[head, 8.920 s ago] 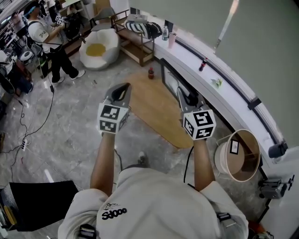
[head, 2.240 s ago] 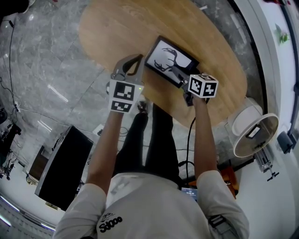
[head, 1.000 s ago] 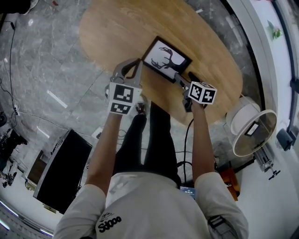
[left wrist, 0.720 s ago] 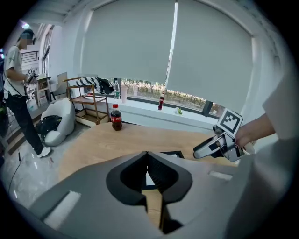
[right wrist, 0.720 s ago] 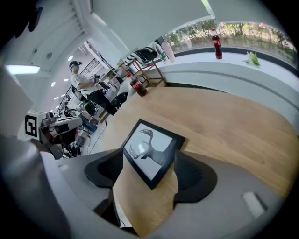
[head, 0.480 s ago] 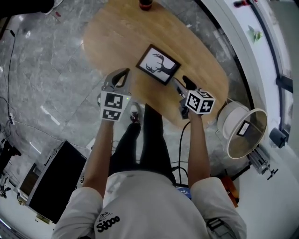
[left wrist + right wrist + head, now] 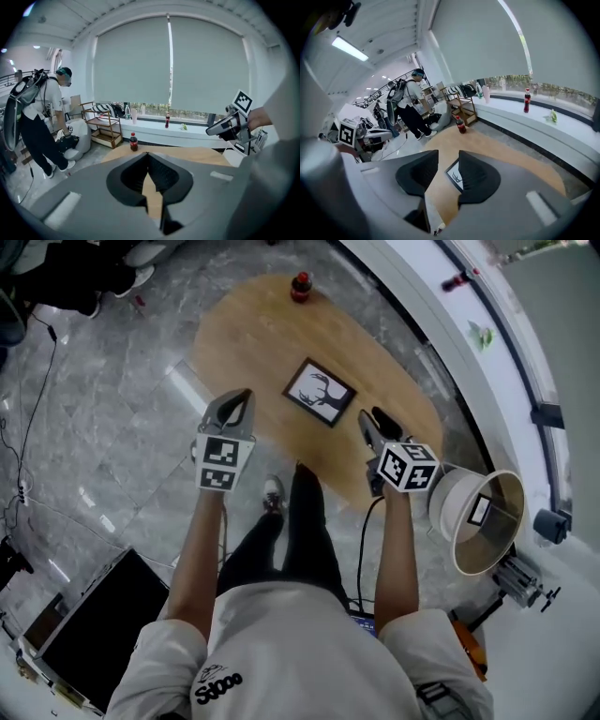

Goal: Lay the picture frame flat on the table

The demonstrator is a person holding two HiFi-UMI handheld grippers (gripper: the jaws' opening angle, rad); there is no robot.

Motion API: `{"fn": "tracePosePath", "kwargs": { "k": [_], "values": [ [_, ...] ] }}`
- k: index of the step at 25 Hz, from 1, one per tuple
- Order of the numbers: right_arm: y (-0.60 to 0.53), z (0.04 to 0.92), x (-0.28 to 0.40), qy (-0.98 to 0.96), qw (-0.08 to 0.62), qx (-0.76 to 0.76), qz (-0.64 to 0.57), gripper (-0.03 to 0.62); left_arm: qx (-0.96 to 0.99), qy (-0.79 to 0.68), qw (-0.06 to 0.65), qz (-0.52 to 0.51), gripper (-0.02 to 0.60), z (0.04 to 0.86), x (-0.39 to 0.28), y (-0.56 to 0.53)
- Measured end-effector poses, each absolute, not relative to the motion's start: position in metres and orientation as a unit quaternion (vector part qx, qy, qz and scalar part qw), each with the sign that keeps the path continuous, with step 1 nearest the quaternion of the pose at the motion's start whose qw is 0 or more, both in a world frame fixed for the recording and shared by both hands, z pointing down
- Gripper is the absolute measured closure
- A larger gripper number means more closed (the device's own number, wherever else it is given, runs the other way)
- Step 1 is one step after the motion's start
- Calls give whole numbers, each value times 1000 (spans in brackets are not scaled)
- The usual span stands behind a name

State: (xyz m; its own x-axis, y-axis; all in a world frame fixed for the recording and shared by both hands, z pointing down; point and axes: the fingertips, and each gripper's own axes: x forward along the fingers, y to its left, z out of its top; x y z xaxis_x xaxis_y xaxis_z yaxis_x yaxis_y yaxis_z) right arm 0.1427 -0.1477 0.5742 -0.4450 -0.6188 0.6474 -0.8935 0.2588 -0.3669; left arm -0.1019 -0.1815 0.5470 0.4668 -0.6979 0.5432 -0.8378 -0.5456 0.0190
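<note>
Picture frame [image 7: 320,393] lies flat and face up, with the stag print showing, near the middle of the oval wooden tabletop [image 7: 246,329]. The goal looks met, so I judge the step in hand to be a clean exit.

Right gripper [image 7: 372,418] sits just on your side of the frame, apart from it. Its jaws are closing with a narrow gap and nothing between them. In the right gripper view the frame [image 7: 455,176] only shows beyond that gap, on the wood.

Left gripper [image 7: 240,399] is off at the tabletop's near-left edge, well clear of the frame. Its jaw tips are together and empty.

How to finish well:
- Don't regrip, because the frame needs no more handling.
- Take the right gripper up and back toward you, not sideways — a low jaw tip could catch the dark rim and skid or tip the frame.
- Keep the left gripper out at the side, since it has no job here.
- I can't tell whether a back stand is folded under the frame. If it rocks, press lightly on the rim, not the glass.

Cola bottle [image 7: 300,284] stands at the far end, well apart and no hazard.
</note>
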Motion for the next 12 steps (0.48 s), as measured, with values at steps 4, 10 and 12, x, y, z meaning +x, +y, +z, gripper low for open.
{"fn": "tracePosePath", "kwargs": {
  "k": [4,10,12],
  "values": [
    [-145,523,123,-790,183,493,315,477,845,-466,127,227,571,508,-115,-169],
    [-138,451,102,-814,164,496,255,500,847,-480,108,204,571,460,-129,-151],
    [-132,428,97,-819,160,500,233,516,847,-484,102,196,571,443,-133,-145]
  ]
}}
